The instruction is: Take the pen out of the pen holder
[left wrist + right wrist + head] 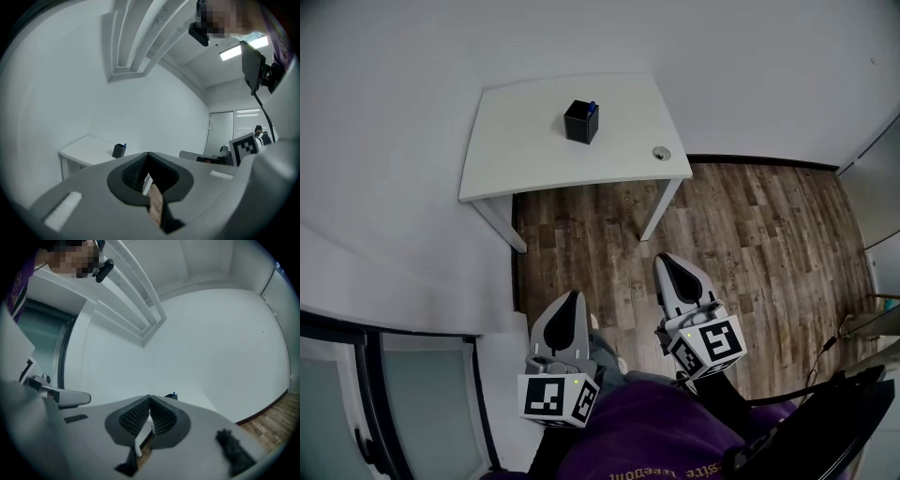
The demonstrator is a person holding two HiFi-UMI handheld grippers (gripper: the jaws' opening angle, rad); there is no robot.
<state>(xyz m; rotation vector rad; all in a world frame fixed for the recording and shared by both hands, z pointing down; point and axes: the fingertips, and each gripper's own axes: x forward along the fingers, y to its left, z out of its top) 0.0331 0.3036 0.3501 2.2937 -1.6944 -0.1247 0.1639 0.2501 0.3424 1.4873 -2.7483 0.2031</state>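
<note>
A black square pen holder [580, 121] stands near the middle of a small white table [525, 159], with the blue tip of a pen [592, 106] poking out of it. In the left gripper view the pen holder [119, 150] is small and far off on the table. The right gripper view shows only the holder's top [170, 396] and the pen tip just over the jaws. My left gripper [573, 298] and right gripper [667, 262] are held low, close to my body, well short of the table. Both have their jaws pressed together with nothing between them.
A small round metal piece [661, 153] lies near the table's right front corner. The table stands in a white-walled corner on a wooden floor [750, 244]. A glass door [394, 394] is at the lower left, dark gear [825, 422] at the lower right.
</note>
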